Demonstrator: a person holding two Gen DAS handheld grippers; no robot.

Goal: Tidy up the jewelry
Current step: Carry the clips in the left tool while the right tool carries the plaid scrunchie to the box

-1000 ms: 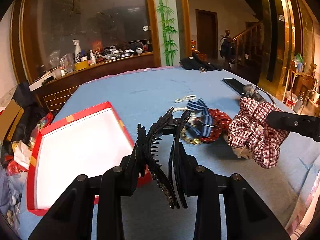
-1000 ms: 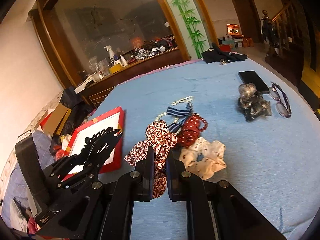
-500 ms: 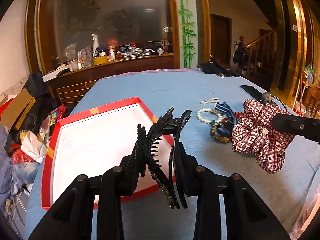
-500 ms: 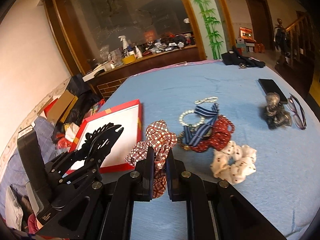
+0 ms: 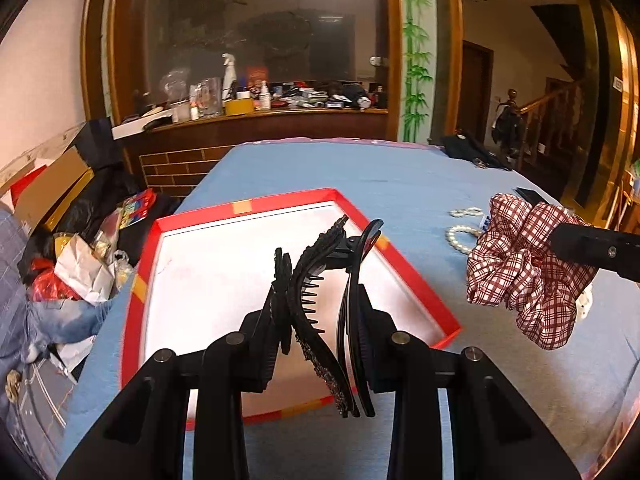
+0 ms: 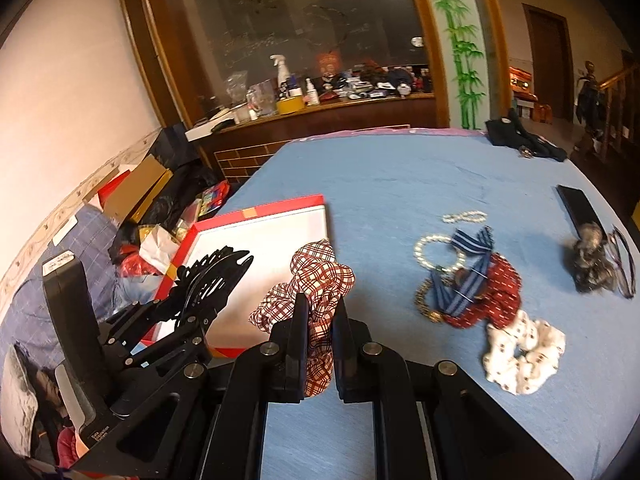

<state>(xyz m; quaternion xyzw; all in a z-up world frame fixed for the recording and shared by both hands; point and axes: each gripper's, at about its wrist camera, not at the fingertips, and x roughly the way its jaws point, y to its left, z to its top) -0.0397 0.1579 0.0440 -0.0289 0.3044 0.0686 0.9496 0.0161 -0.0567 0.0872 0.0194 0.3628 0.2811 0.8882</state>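
My left gripper (image 5: 316, 320) is shut on a black toothed hair clip (image 5: 316, 304) and holds it above the near part of a red-rimmed white tray (image 5: 404, 268). The clip (image 6: 216, 276) and tray (image 6: 256, 212) also show in the right wrist view. My right gripper (image 6: 320, 320) is shut on a red plaid scrunchie (image 6: 316, 276), in the air just right of the tray; the scrunchie also shows in the left wrist view (image 5: 520, 280). A pearl bracelet (image 6: 424, 248), a blue striped bow (image 6: 468, 272), a red scrunchie (image 6: 500, 296) and a white scrunchie (image 6: 524, 352) lie on the blue tablecloth.
A dark hair piece (image 6: 588, 264), glasses (image 6: 624, 260) and a black phone (image 6: 576, 208) lie at the table's right side. Dark cloth (image 6: 520, 140) lies at the far edge. Bags and clutter (image 5: 72, 256) sit on the floor to the left, past the table edge.
Both grippers have moved left with their loads. The clip is now over the tray, and the plaid scrunchie has left the jewelry pile and is near the tray's right edge.
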